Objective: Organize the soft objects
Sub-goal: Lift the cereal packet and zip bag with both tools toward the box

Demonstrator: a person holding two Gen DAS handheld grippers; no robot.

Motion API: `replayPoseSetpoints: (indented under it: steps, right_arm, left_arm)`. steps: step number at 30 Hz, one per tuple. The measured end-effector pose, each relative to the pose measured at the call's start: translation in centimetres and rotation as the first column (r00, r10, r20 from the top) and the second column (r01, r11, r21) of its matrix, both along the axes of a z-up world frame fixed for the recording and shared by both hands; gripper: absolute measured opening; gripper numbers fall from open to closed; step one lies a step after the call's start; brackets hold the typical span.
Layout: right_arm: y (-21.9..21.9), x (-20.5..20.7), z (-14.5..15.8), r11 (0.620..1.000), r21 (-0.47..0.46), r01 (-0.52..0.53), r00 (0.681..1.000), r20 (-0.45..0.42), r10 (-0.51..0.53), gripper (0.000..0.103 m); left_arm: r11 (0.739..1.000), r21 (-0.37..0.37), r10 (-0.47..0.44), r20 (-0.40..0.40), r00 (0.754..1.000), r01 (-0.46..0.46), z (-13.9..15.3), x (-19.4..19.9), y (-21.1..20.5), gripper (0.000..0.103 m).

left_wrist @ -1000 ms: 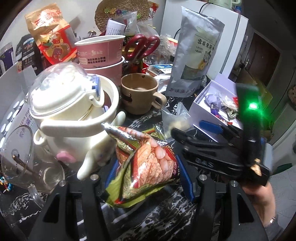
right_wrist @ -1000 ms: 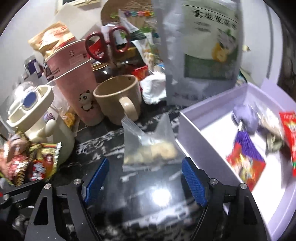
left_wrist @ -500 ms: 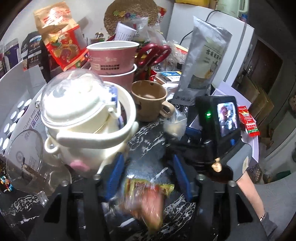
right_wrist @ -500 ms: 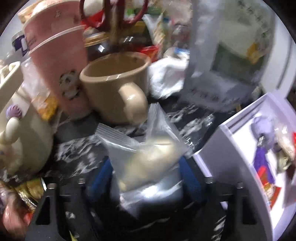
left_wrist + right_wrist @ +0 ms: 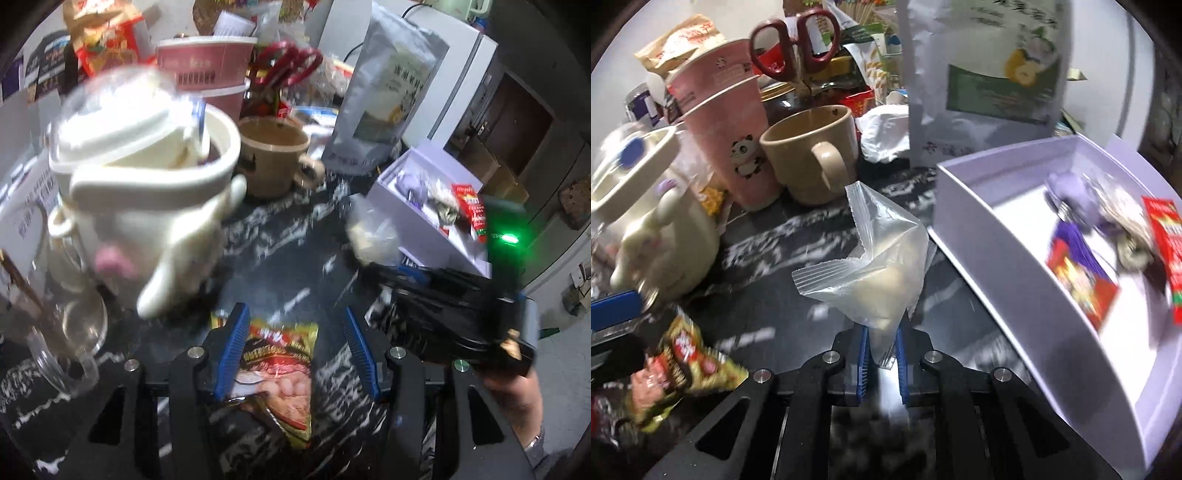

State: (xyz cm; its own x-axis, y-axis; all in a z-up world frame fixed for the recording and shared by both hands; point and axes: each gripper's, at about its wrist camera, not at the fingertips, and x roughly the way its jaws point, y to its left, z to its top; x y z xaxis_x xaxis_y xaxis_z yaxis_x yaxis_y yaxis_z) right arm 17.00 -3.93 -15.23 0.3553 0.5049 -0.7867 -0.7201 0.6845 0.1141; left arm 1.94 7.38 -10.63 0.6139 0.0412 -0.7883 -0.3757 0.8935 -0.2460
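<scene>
The right tongs (image 5: 880, 354) are clamped on the lower end of a clear plastic bag (image 5: 877, 273) holding pale lumps; the bag stands up from the blue pads (image 5: 862, 363), just beside the near wall of the white box (image 5: 1001, 266). Inside that box lie a purple plush piece (image 5: 1071, 192) and red snack packets (image 5: 1082, 284). The left tongs (image 5: 293, 350) stand apart, with a green-and-red snack packet (image 5: 280, 373) lying between the blue pads (image 5: 232, 350) on the dark marbled surface (image 5: 280, 254); whether either pad touches it I cannot tell. Beyond the packet, to the left, sits a cream rabbit-shaped jug (image 5: 147, 206), blurred. A tan mug (image 5: 812, 155) stands behind the bag, next to stacked pink cups (image 5: 727, 125), with red-handled scissors (image 5: 798, 44) further back. A tall grey pouch (image 5: 982, 74) rises behind the box.
</scene>
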Motion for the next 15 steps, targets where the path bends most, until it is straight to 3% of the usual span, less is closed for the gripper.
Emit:
replayPoseSetpoints:
  steps: [4,8,12,14,15]
  right_arm:
    - [-2.5,-2.2,0.4,1.000,0.009,0.004,1.000,-0.005,-0.004,0.013]
    - [-4.3,-5.3,0.5,0.999,-0.014,-0.032,0.999,-0.003,0.032,0.013]
    - [-5.2,-7.2,0.2,0.999,-0.024,-0.041,0.999,-0.027,0.040,0.013]
    - [-5.6,-8.0,0.1,0.999,-0.029,-0.038,0.999,-0.027,0.037,0.013]
    - [-5.8,-8.2,0.1,0.999,-0.024,-0.033,0.999,-0.033,0.032,0.013]
  left_arm:
    - [1.000,-0.011,0.005,-0.053,0.999,-0.005,-1.5,-0.4,-0.1,0.052]
    - [0.999,0.038,0.021,-0.080,0.997,-0.018,-2.1,-1.0,-0.2,0.053]
    - [0.999,0.026,0.029,-0.143,0.989,-0.025,-3.6,-0.8,0.1,0.075]
    - [0.999,-0.027,0.017,-0.176,0.984,-0.022,-4.8,-0.7,0.6,0.076]
    - [1.000,-0.015,0.022,-0.158,0.987,-0.025,-4.6,-0.9,0.5,0.079]
